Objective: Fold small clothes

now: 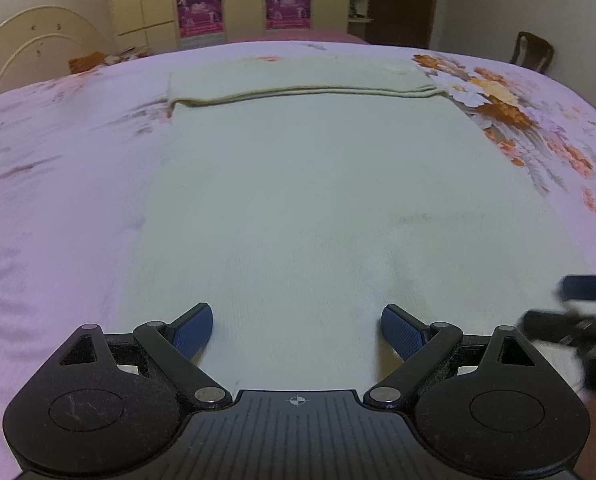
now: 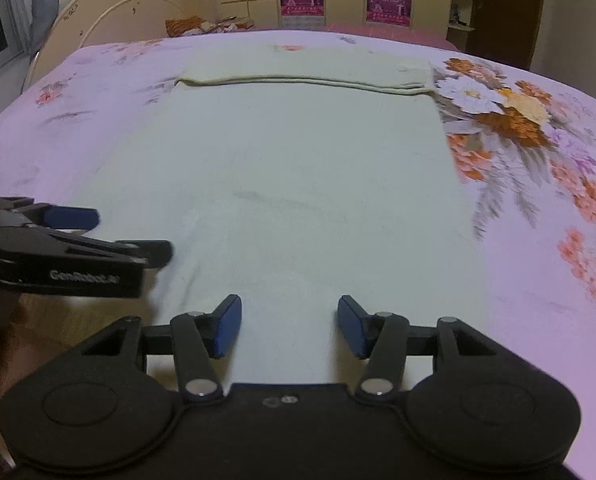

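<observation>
A pale cream garment [image 1: 298, 184] lies flat on the bed, reaching from near me to the far side. Its far end is folded back on itself, and the folded edge [image 1: 298, 92] runs across the cloth. In the left wrist view my left gripper [image 1: 296, 312] hovers over the near end of the garment, jaws wide open and nothing between them. The right wrist view shows the same garment [image 2: 298, 160] under my right gripper [image 2: 289, 304], open about halfway and empty. The left gripper [image 2: 70, 216] shows at that view's left edge, and the right gripper [image 1: 585, 288] at the other view's right edge.
A lilac bedsheet [image 1: 58, 200] with orange and white flowers [image 2: 509, 112] covers the bed around the garment. Beyond the bed are a cream arched headboard [image 2: 138, 4], yellow wardrobes with pink posters [image 1: 200, 10], a dark door and a chair [image 1: 533, 50]. An orange cloth [image 2: 184, 24] lies by the headboard.
</observation>
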Motion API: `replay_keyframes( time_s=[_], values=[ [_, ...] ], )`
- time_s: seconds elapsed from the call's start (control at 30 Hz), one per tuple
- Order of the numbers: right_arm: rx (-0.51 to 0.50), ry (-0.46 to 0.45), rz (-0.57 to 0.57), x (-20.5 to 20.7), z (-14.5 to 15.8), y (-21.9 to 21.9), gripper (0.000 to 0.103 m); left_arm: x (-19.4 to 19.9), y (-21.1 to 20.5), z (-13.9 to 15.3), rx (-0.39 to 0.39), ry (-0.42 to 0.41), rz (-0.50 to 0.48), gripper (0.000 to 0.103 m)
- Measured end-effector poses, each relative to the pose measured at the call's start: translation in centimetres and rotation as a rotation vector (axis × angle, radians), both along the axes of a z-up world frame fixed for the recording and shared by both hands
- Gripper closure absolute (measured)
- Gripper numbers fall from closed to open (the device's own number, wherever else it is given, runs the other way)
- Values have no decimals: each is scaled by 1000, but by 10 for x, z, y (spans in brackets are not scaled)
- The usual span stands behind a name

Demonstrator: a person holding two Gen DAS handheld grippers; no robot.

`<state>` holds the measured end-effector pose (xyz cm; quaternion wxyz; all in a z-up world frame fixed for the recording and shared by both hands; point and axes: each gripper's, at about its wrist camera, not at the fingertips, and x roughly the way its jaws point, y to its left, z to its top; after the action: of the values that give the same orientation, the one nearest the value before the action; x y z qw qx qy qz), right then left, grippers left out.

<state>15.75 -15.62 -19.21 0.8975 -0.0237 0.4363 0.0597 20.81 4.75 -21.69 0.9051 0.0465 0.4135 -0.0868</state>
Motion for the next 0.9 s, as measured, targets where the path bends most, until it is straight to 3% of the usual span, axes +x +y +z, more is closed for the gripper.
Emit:
replay_keyframes(
  time_s=[0.07, 0.3, 0.47, 0.53, 0.57, 0.6, 0.67, 0.7, 0.73, 0.8, 0.87, 0.9],
  values=[
    [-9, -2, -30, -4, 2, -15, 40, -4, 5, 2, 10, 5, 19, 12],
    [-20, 38, -108, 2, -4, -57, 39, -6, 34, 0, 13, 46, 87, 12],
    [-35, 71, -85, 6, -8, -55, 35, -25, 47, -4, -8, 83, 89, 12],
    [-8, 93, -96, 5, -7, -56, 37, -35, 54, -4, -42, 115, 94, 12],
    [-3, 101, -93, 4, -6, -55, 44, -39, 56, -5, -60, 127, 89, 13],
    [4, 105, -90, 3, -4, -55, 50, -43, 58, -5, -74, 131, 90, 17],
    [45, 115, -96, 2, -1, -58, 80, -46, 59, -5, -92, 134, 97, 22],
    [67, 123, -97, 2, -1, -61, 89, -44, 60, -3, -110, 145, 100, 32],
    [91, 129, -103, 2, 0, -64, 93, -43, 61, -1, -130, 154, 104, 39],
    [121, 134, -104, 2, 2, -66, 96, -38, 66, 2, -163, 182, 107, 69],
    [143, 143, -93, 3, 4, -69, 97, -33, 72, 2, -208, 217, 118, 87],
    [154, 147, -89, 3, 5, -71, 97, -31, 75, 1, -230, 232, 126, 88]
  ],
)
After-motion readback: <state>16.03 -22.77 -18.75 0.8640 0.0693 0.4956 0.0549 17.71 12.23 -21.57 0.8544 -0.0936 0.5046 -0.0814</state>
